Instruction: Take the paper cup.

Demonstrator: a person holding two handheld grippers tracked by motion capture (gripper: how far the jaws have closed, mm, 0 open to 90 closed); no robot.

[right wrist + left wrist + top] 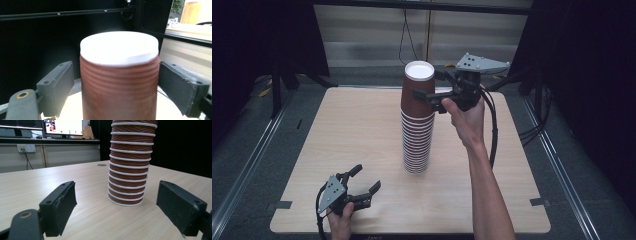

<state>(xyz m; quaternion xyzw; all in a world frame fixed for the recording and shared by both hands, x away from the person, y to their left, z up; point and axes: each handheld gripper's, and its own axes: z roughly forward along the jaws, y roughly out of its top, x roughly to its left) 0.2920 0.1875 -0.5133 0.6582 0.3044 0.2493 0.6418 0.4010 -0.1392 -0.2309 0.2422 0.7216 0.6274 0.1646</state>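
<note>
A tall stack of upside-down brown ribbed paper cups (417, 140) with white rims stands mid-table. The top cup (418, 82), its white base up, sits on the stack. My right gripper (429, 85) is raised at that height, open, with one jaw on each side of the top cup (120, 82). In the right gripper view one jaw stands slightly off the cup wall and the other is at or very near it. My left gripper (366, 178) rests open near the table's front left, empty, and points at the stack's base (128, 170) from a distance.
The wooden table (352, 125) is bare around the stack. Black cables trail from the right gripper down the right side. Metal rails run along the floor on both sides. A monitor and a wall socket (26, 148) show in the left gripper view's background.
</note>
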